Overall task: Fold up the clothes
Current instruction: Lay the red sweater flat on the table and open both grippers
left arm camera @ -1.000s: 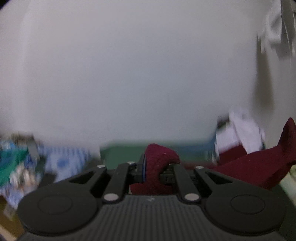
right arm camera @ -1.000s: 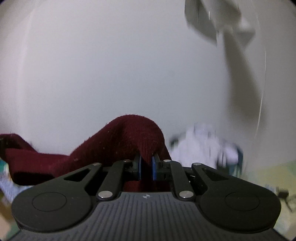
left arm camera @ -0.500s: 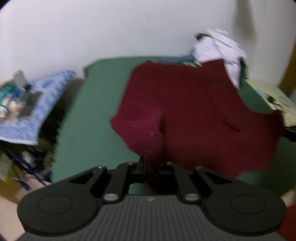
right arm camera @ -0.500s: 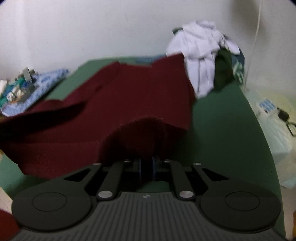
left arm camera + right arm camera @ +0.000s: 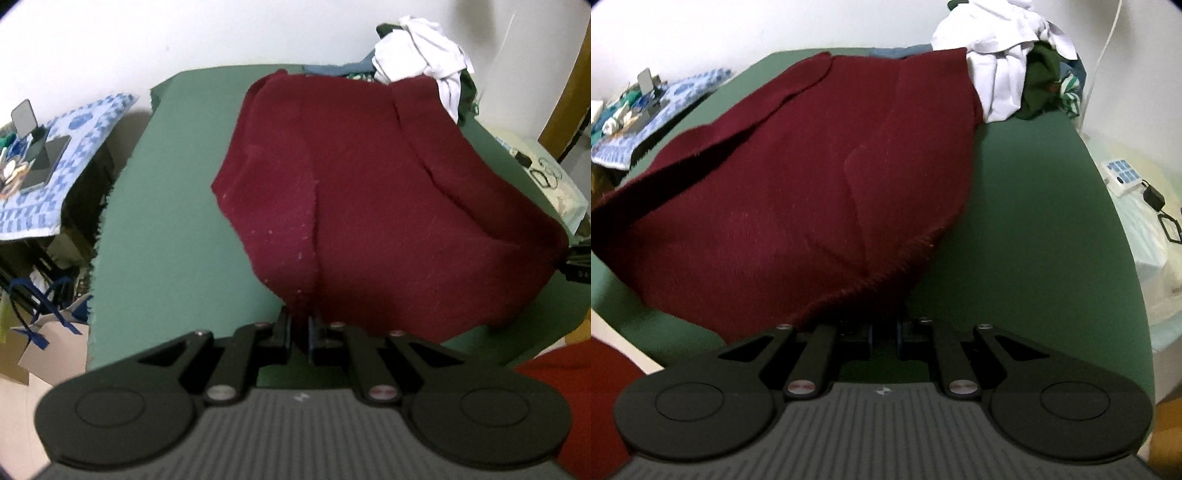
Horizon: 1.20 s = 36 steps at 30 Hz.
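A dark red knitted garment [image 5: 369, 192] is spread over the green table [image 5: 166, 221], its far end reaching the clothes pile. My left gripper [image 5: 299, 332] is shut on its near left edge, close to the table's front. My right gripper [image 5: 884, 332] is shut on the near right hem of the same garment [image 5: 798, 177], low over the green table [image 5: 1034, 221]. The right gripper's tip shows at the right edge of the left wrist view [image 5: 576, 266], with the cloth stretched between the two.
A pile of white and dark green clothes [image 5: 1008, 59] lies at the table's far right [image 5: 421, 55]. A side table with a blue patterned cloth and small items [image 5: 48, 166] stands left. A power strip and adapter [image 5: 1126, 177] lie on a surface at the right.
Both grippers swung down from pointing at the wall, bringing the red garment from hanging in the air to spread over the green table.
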Each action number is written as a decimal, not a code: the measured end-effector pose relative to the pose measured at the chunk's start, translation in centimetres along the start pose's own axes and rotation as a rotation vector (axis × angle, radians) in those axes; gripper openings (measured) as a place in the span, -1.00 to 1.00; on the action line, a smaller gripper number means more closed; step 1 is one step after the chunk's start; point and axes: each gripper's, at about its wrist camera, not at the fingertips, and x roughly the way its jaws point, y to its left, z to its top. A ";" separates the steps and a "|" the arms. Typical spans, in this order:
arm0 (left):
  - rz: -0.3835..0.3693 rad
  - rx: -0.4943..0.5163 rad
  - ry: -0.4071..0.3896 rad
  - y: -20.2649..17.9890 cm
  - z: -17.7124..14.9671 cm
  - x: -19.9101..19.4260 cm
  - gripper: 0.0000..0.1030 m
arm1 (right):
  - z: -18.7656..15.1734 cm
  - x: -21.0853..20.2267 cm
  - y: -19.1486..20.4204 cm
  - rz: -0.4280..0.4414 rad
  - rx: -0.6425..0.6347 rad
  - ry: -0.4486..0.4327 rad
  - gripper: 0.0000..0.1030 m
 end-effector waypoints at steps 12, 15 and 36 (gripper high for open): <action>0.043 0.011 -0.071 0.9 1.6 -1.2 0.15 | 1.7 -2.2 -5.0 0.049 0.119 -0.010 0.34; 0.055 0.035 -0.044 -0.2 2.1 1.7 0.39 | 2.2 -1.1 -5.2 0.062 0.201 -0.033 0.34; 0.002 -0.073 0.058 2.0 -0.3 1.6 -0.77 | 2.9 3.3 -3.1 0.079 0.254 -0.013 -0.78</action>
